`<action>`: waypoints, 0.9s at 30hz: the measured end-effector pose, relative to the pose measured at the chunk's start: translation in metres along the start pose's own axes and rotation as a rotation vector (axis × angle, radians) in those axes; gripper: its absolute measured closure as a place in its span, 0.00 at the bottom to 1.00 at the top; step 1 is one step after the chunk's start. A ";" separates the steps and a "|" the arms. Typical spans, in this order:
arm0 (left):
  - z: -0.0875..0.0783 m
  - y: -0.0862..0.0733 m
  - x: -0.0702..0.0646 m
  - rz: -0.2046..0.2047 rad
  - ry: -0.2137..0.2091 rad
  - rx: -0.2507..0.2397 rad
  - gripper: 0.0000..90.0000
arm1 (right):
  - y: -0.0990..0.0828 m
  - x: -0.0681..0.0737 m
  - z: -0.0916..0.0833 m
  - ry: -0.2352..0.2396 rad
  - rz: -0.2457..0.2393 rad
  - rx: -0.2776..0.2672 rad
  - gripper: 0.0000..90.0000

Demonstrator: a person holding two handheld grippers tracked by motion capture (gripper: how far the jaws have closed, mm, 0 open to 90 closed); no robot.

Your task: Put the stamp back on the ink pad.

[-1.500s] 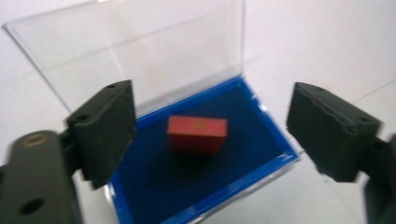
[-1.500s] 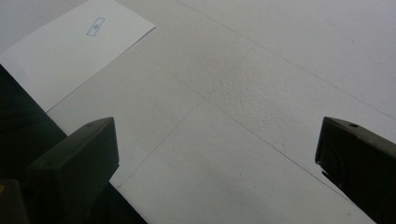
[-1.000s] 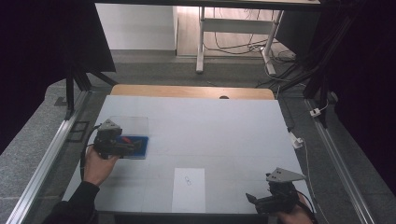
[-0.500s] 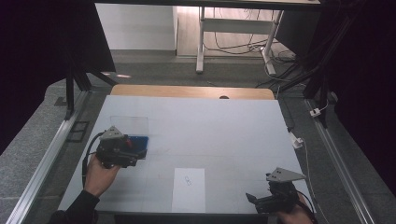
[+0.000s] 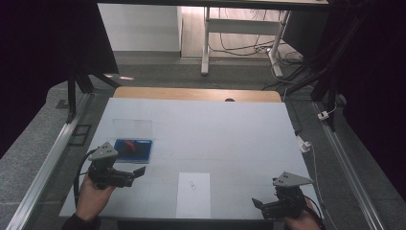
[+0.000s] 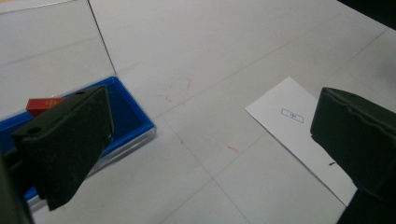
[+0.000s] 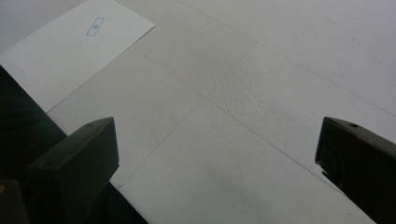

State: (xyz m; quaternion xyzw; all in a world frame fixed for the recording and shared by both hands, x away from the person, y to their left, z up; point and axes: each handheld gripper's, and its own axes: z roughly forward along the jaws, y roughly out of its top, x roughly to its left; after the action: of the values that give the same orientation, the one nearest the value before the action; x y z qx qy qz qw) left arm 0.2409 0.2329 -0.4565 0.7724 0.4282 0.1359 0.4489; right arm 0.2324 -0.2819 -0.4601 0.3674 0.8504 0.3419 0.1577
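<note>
At the lower left of the high view, the left gripper [image 5: 136, 171] is a chunky black body topped by a grey three-cornered plate, with a black cable looping off its rear, and the forearm behind it seems to wear a dark sleeve, though the dim edge makes that hard to confirm. At the lower right, the right gripper [image 5: 256, 203] has the same black build and grey plate. In both gripper views the jaws are matt black slabs with rounded corners, each showing a small screw hole near its upper end.

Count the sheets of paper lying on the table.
1. The paper sheet lies flat near the table's front edge, between the two tongs, right of the blue case.
</note>
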 end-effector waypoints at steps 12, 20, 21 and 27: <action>-0.025 -0.023 -0.009 0.020 0.042 0.012 0.00 | 0.000 0.000 0.000 -0.001 0.003 0.000 0.00; -0.038 -0.042 -0.006 -0.025 0.065 0.047 0.00 | 0.000 0.000 0.000 -0.002 0.005 0.001 0.00; -0.039 -0.044 -0.006 -0.033 0.070 0.055 0.00 | 0.000 0.000 0.000 -0.002 0.005 0.001 0.00; -0.042 -0.057 -0.006 -0.026 0.114 0.122 0.00 | 0.000 0.000 0.000 -0.006 0.005 0.005 0.00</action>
State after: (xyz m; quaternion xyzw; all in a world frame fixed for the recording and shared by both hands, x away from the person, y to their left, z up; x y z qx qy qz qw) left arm 0.1820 0.2656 -0.4778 0.7836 0.4707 0.1472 0.3779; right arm 0.2327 -0.2815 -0.4602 0.3707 0.8500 0.3391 0.1584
